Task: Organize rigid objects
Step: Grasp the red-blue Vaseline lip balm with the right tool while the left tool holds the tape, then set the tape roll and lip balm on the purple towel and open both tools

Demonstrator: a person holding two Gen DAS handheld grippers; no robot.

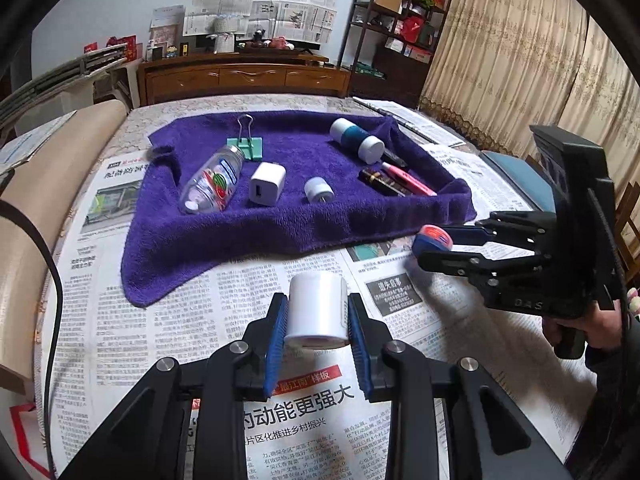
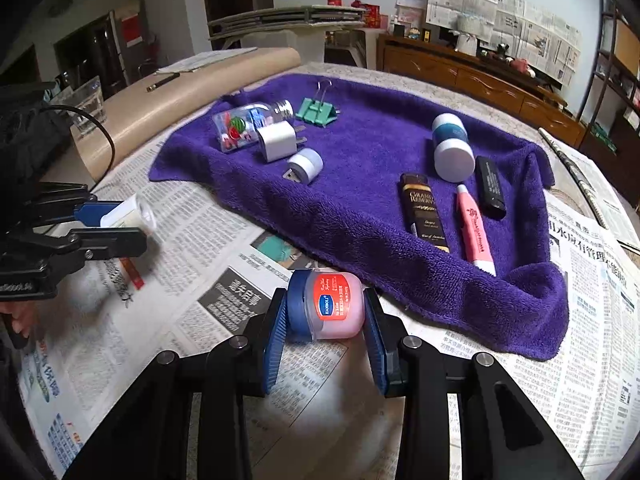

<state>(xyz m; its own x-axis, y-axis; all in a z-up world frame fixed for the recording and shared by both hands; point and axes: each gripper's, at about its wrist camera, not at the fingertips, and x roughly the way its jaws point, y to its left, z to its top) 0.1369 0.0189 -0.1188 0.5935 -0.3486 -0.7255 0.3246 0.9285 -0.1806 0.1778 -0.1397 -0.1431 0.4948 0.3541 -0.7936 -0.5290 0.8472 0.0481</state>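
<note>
Newspaper (image 1: pixel 200 320) covers the table, with a purple towel (image 1: pixel 300 216) spread across the middle of the frame. At lower centre of the left wrist view the left gripper (image 1: pixel 318 320) clamps a white cylindrical bottle (image 1: pixel 318 308) lying on its side above the newspaper. At lower centre of the right wrist view the right gripper (image 2: pixel 326 316) clamps a pink lip balm jar (image 2: pixel 332 306) with a blue lid, just beside the towel's near edge. On the towel lie a clear bottle (image 1: pixel 212 184), white charger (image 1: pixel 267 183), green binder clip (image 1: pixel 246 146) and pink tube (image 2: pixel 474 228)
</note>
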